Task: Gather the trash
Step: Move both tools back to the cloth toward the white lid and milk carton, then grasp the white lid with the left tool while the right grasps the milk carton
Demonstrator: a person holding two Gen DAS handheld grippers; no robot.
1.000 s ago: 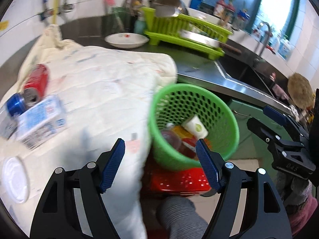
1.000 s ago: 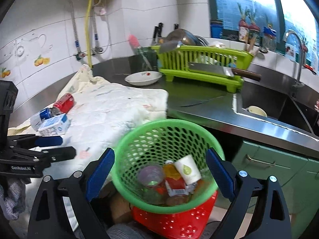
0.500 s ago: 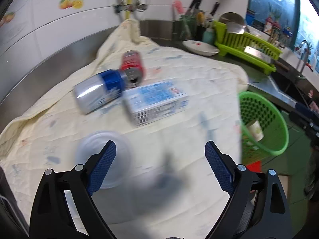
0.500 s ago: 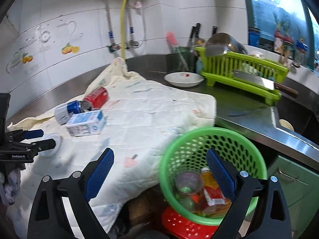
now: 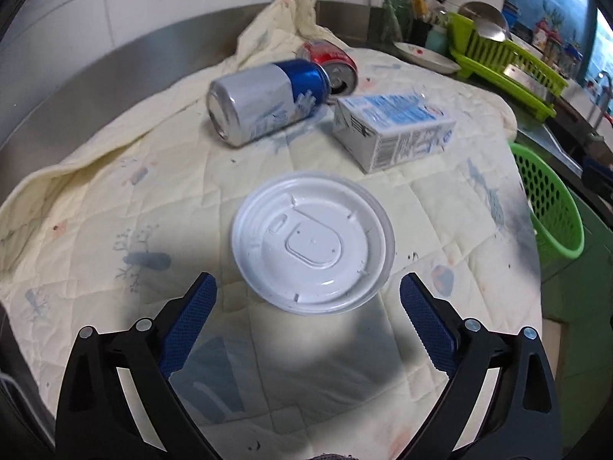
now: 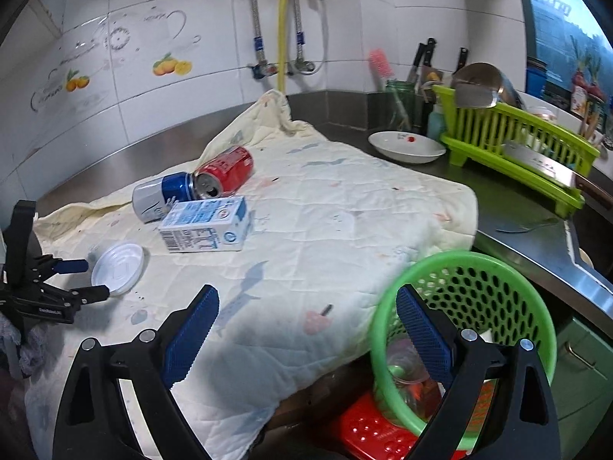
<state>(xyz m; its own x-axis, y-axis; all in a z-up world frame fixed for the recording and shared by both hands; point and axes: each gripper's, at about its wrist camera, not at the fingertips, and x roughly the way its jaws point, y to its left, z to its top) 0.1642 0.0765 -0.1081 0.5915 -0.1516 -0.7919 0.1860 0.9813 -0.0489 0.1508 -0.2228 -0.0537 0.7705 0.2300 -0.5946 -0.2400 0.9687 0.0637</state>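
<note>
**Desk:** What has changed on the left side since a second ago?

**Photographer:** The left gripper (image 5: 308, 295) has swung away from the green mesh basket (image 5: 551, 207), which sat between its blue pads a second ago and now lies at the frame's 3 o'clock edge. Its jaws have just been opening and stand wide apart, empty, over the quilted cloth (image 5: 115, 199) covering the tabletop. The white plastic lid (image 5: 312, 243) lies flat on the cloth just ahead of the pads, untouched.

**Desk:** And the rest of the trash?

**Photographer:** At 12 o'clock from the lid, a silver-and-blue can (image 5: 264, 101) lies on its side, a red can (image 5: 331, 59) touching its far end. The blue-and-white milk carton (image 5: 394, 130) lies at 1 o'clock, just beside both cans.

**Desk:** The right side?

**Photographer:** The right gripper (image 6: 306, 314) has drifted too: the basket (image 6: 494, 280), earlier framed squarely between its pads, now sits at 4 o'clock behind the right pad, some trash inside. The jaws are wide apart, gripping nothing. At 9 o'clock its camera catches the left gripper (image 6: 95, 280) flanking the lid (image 6: 118, 267). The green dish rack (image 6: 513, 142) and a white plate (image 6: 406, 146) sit at 2 o'clock.
</note>
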